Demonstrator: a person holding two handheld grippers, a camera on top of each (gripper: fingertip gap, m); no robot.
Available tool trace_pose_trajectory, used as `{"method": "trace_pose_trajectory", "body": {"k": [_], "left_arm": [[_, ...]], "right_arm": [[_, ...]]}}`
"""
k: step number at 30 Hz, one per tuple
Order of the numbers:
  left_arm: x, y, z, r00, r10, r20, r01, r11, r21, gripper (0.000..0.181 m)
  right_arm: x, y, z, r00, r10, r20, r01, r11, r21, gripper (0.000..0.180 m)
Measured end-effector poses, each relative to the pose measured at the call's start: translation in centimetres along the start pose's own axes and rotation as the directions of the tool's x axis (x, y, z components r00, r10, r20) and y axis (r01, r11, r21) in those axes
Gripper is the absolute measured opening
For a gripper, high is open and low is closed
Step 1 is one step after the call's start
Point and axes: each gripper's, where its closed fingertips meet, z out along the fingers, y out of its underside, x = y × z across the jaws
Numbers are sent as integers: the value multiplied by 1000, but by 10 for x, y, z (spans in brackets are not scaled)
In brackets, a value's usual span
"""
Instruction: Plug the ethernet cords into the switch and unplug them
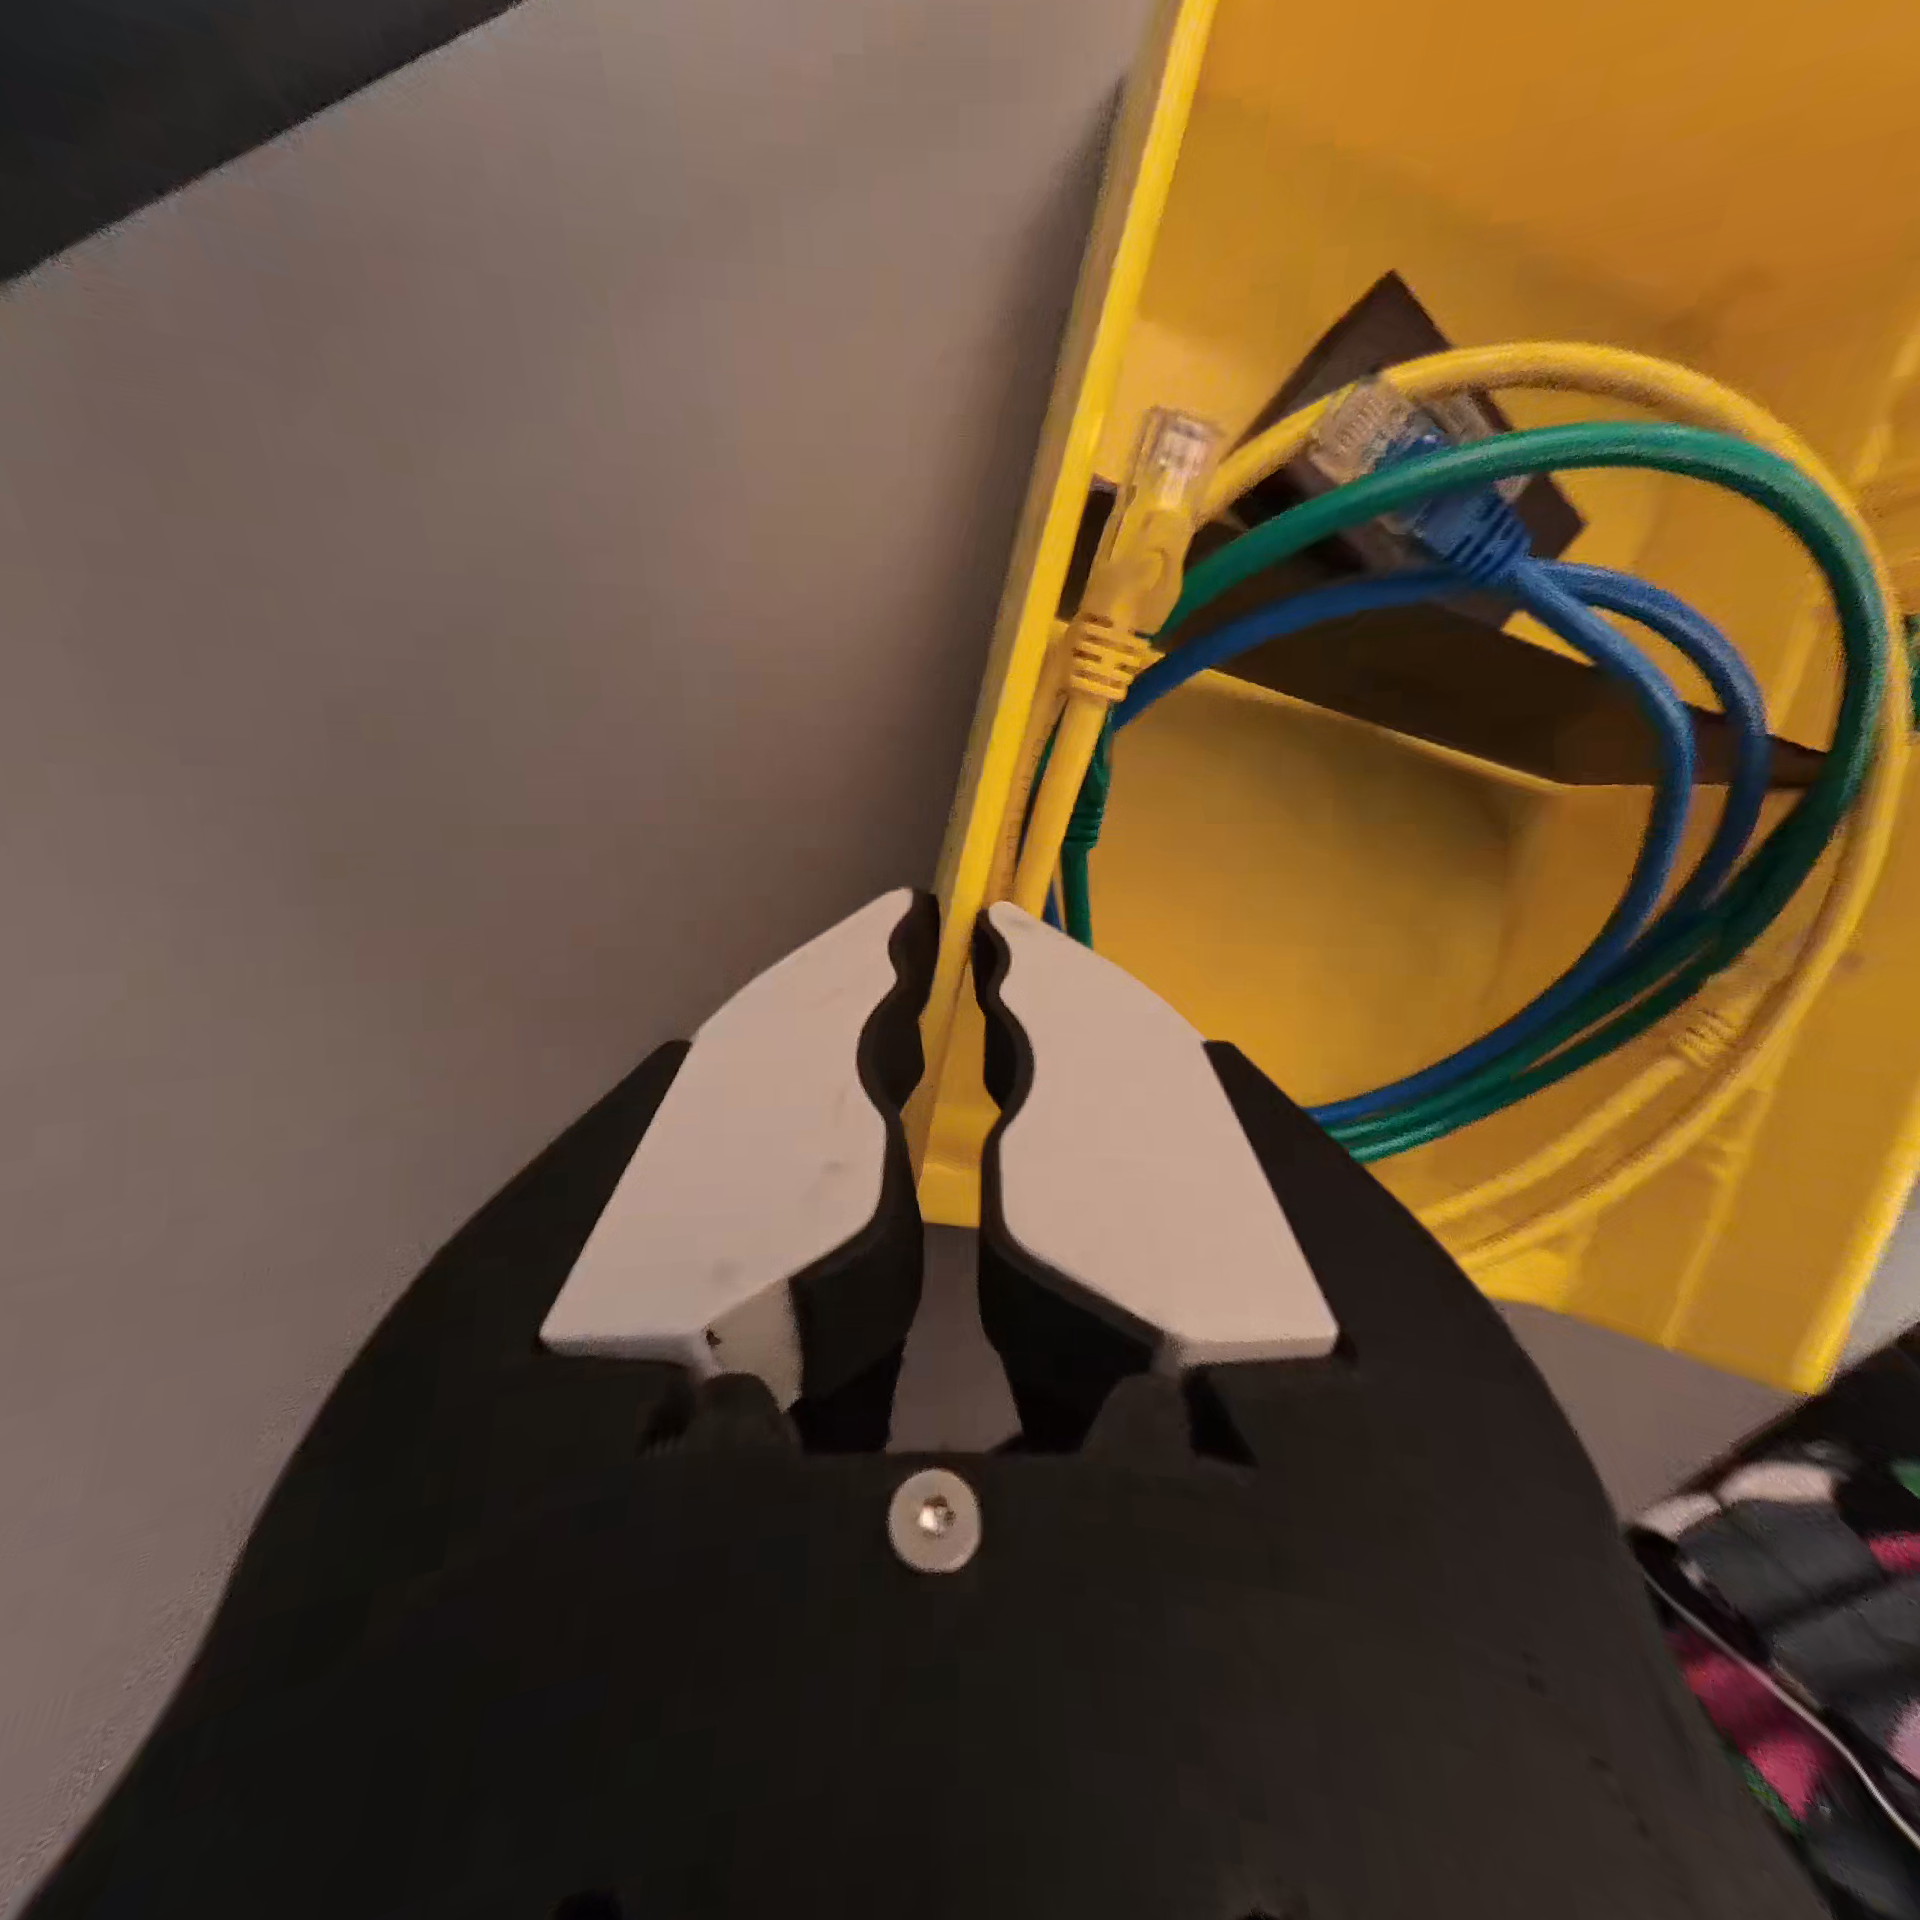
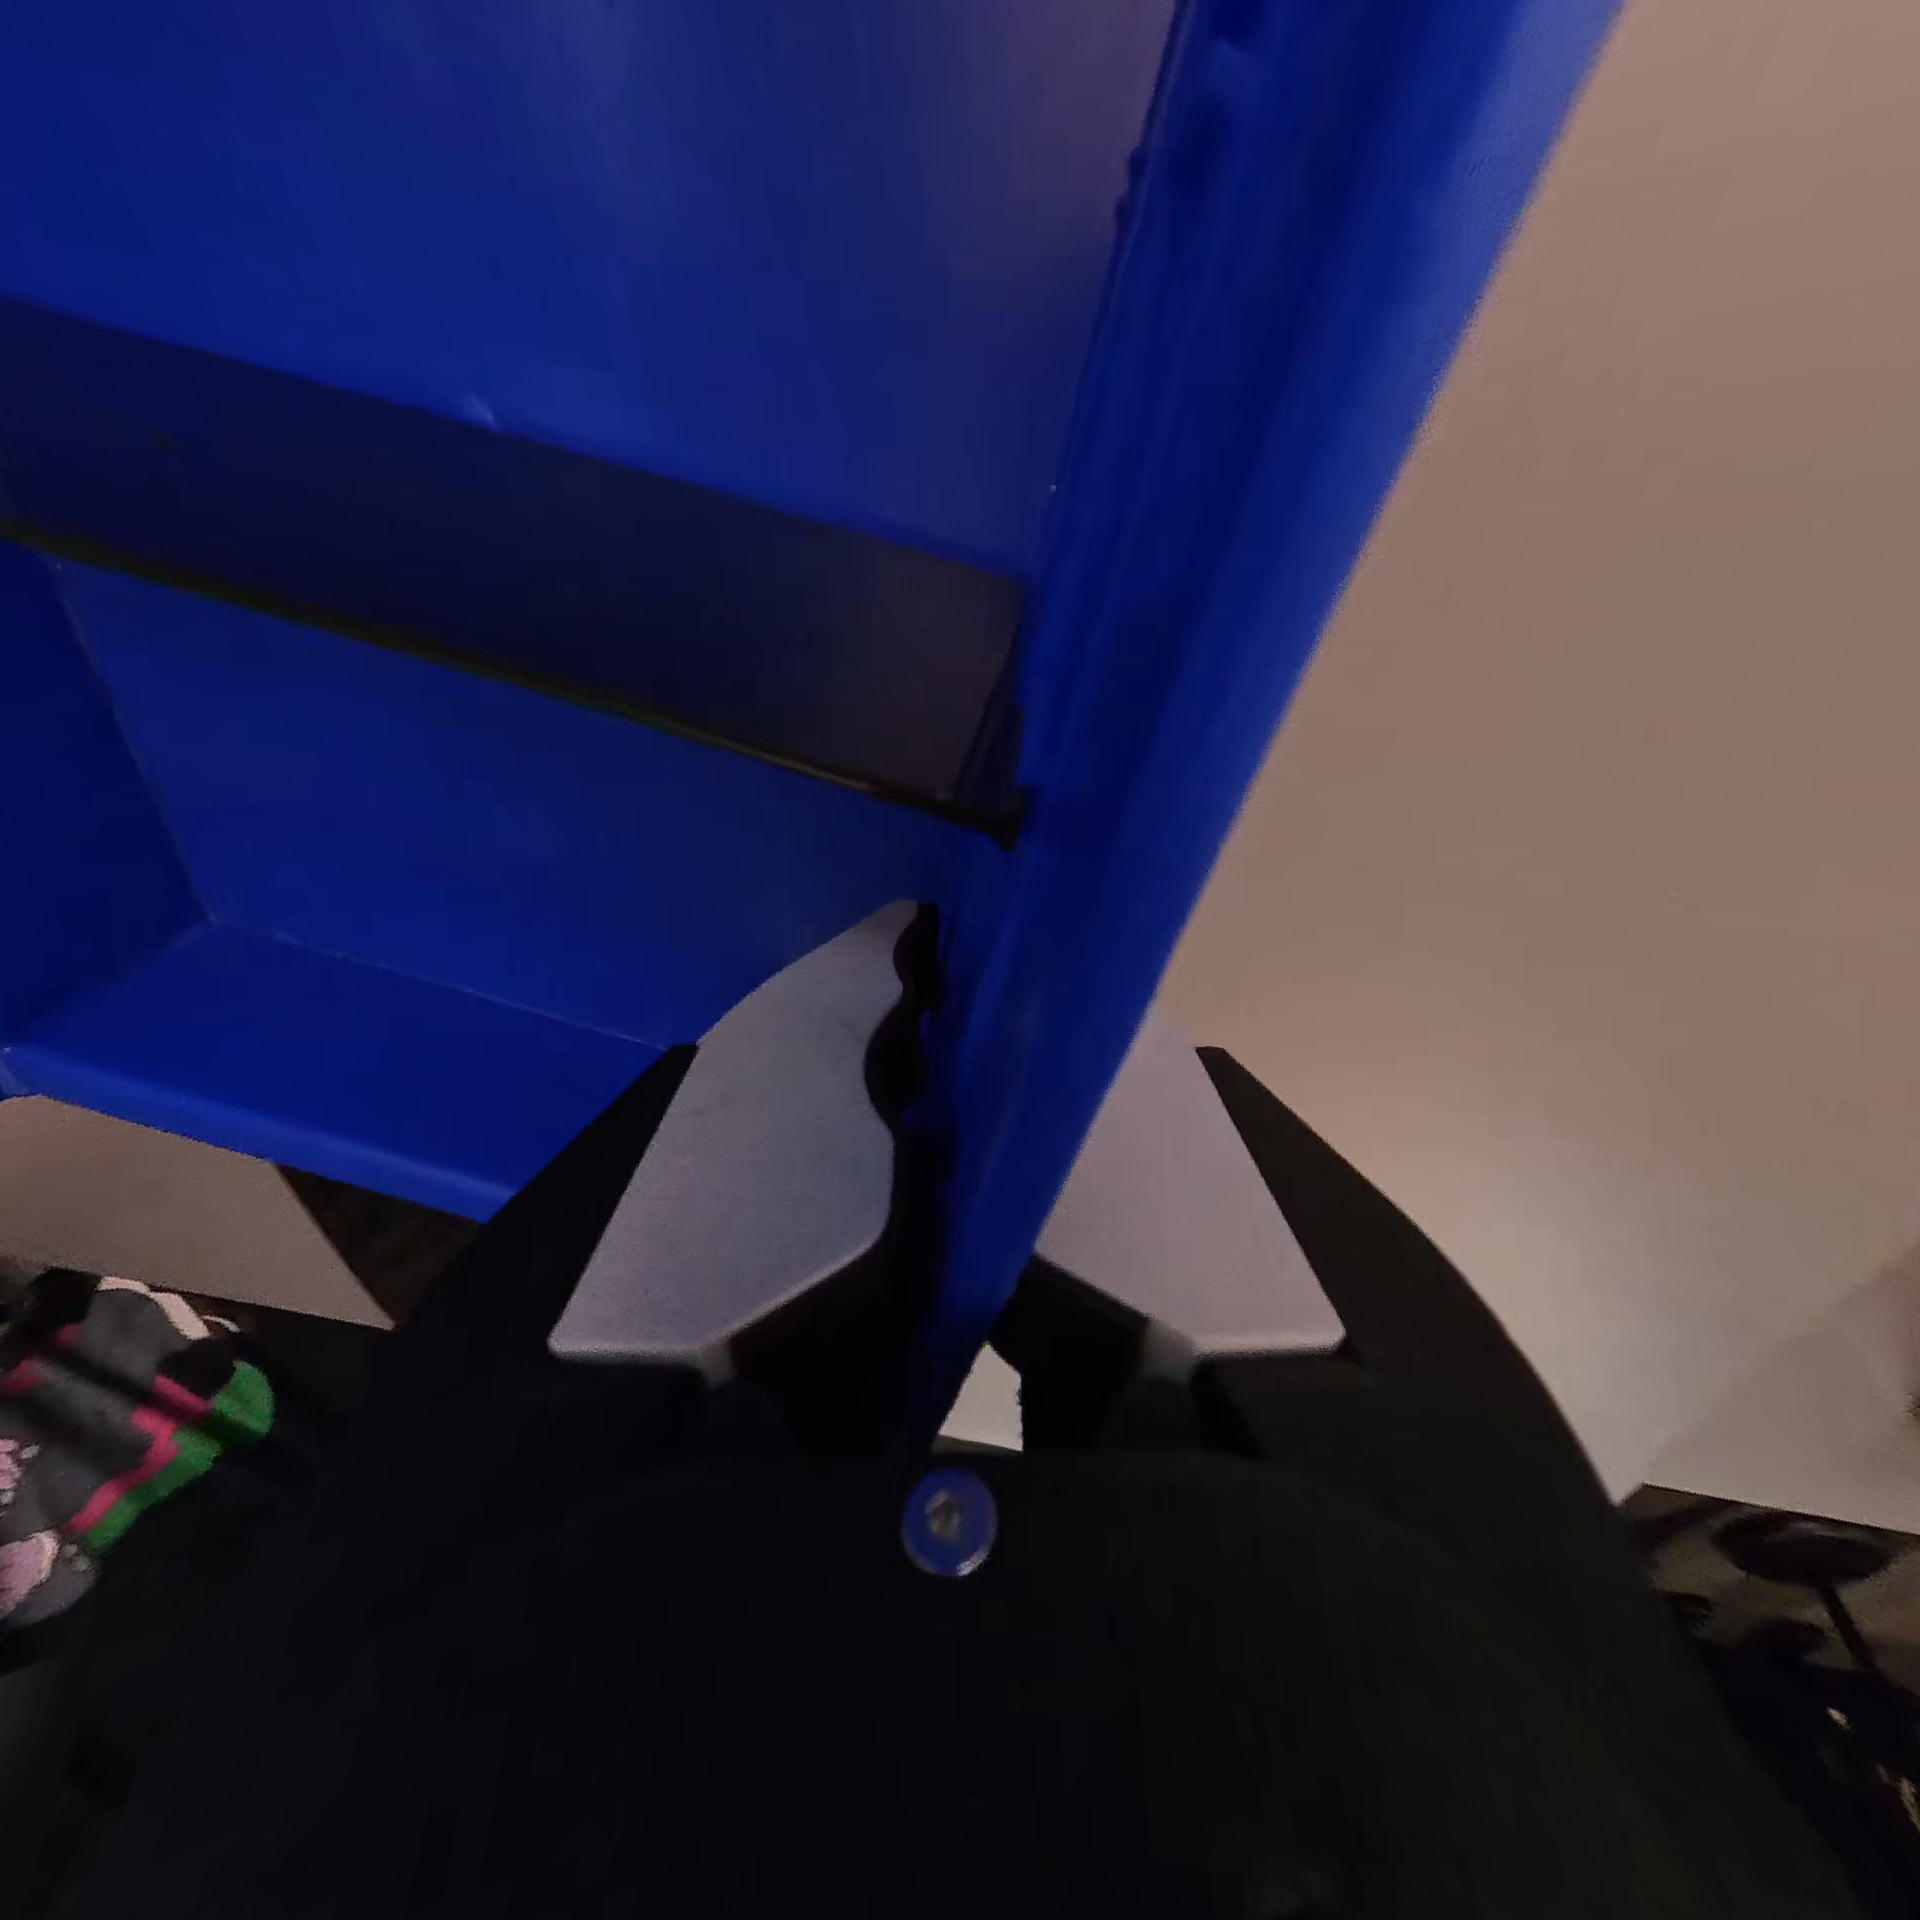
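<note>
In the left wrist view a yellow bin [image 1: 1351, 935] holds coiled yellow [image 1: 1081, 727], green [image 1: 1860, 623] and blue [image 1: 1683, 727] ethernet cords and a dark switch [image 1: 1382, 332] at its far end. One yellow plug [image 1: 1153, 488] sticks up loose near the bin's left wall. A blue plug [image 1: 1465, 520] lies against the switch. My left gripper [image 1: 956, 925] is shut on the yellow bin's left wall [image 1: 1091, 416]. In the right wrist view my right gripper [image 2: 966, 935] is shut on the right wall [image 2: 1195, 520] of a blue bin. That wall hides its right fingertip.
A black slat [image 2: 520, 665] crosses the inside of the blue bin. Patterned black, pink and green fabric lies at the lower right of the left wrist view [image 1: 1818, 1621] and the lower left of the right wrist view [image 2: 104, 1423]. A plain grey surface [image 1: 520, 623] lies beyond the yellow bin. Left tips to right tips: about 60 cm.
</note>
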Motion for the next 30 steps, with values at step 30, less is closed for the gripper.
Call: {"method": "trace_pose_trajectory", "body": {"k": [30], "left_arm": [[-160,136,-96,820,-571,-20,558,793,244,8]], "right_arm": [[-19,-29,2,994,-110,-25,108,992,-65,7]]}}
